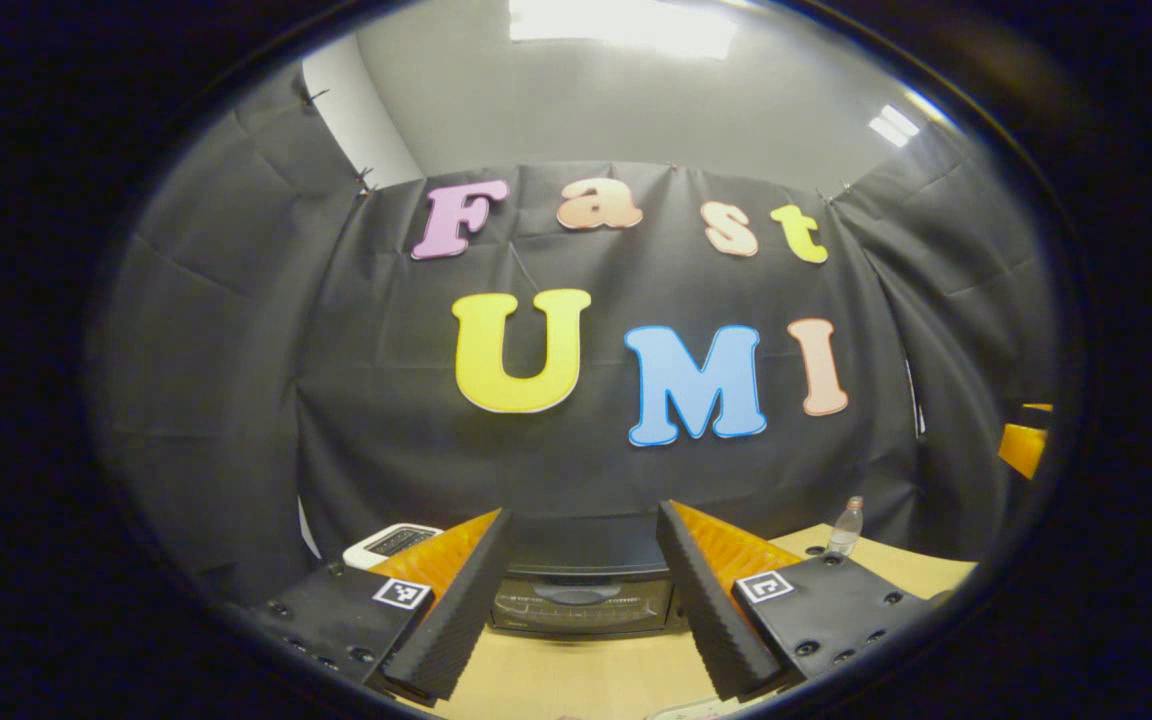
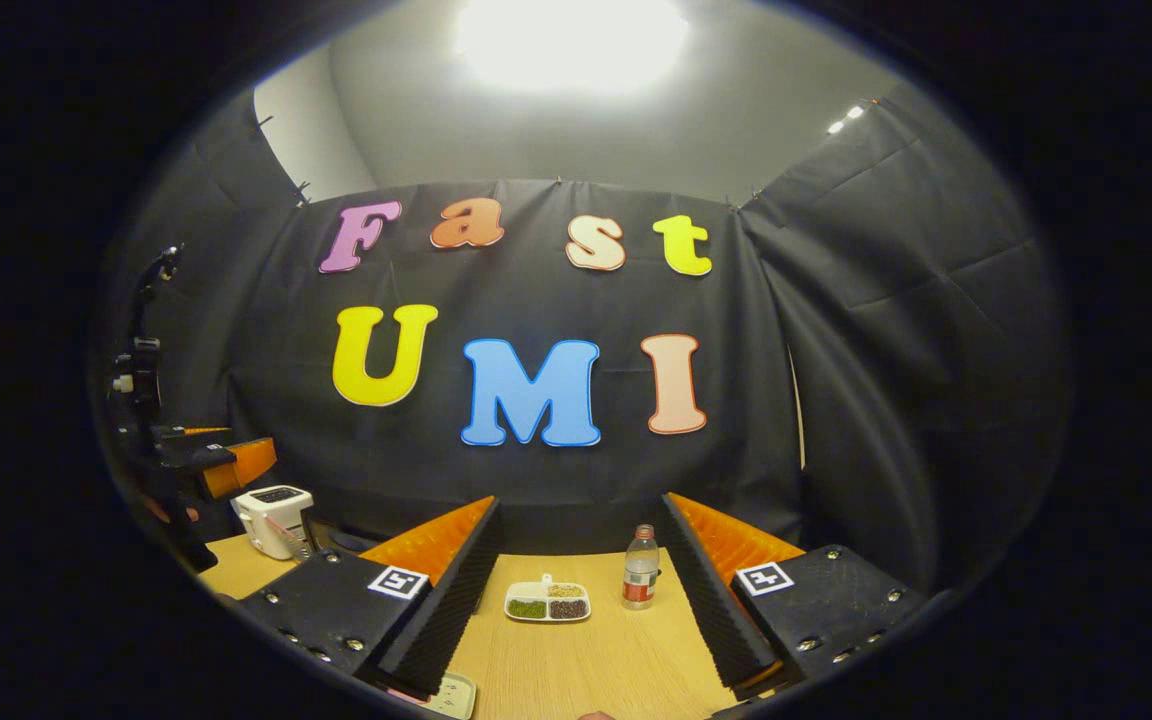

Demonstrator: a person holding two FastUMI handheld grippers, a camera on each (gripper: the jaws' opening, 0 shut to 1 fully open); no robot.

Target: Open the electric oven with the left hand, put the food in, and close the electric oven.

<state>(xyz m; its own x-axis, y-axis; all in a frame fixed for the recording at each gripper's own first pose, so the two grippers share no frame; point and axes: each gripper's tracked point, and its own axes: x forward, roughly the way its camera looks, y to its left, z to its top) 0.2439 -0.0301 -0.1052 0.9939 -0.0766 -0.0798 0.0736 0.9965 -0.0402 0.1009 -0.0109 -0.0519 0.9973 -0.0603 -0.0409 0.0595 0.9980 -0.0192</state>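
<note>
The electric oven [image 1: 581, 600], dark with a glass door that stands closed, sits on the wooden table straight ahead of my left gripper [image 1: 584, 512]. That gripper is open, nothing between its fingers, some way short of the oven. My right gripper [image 2: 581, 503] is open too and holds nothing. Beyond it on the table lies a small white divided dish [image 2: 548, 602] with green, pale and dark food. The left gripper [image 2: 201, 455] also shows at the far left of the right gripper view, above the table.
A clear bottle [image 2: 640, 580] with a red label stands just right of the dish, also seen as bottle [image 1: 844, 527]. A white toaster [image 2: 274, 520] stands at the table's left, beside the oven as toaster [image 1: 391, 543]. A plate's edge [image 2: 448, 695] lies near the front.
</note>
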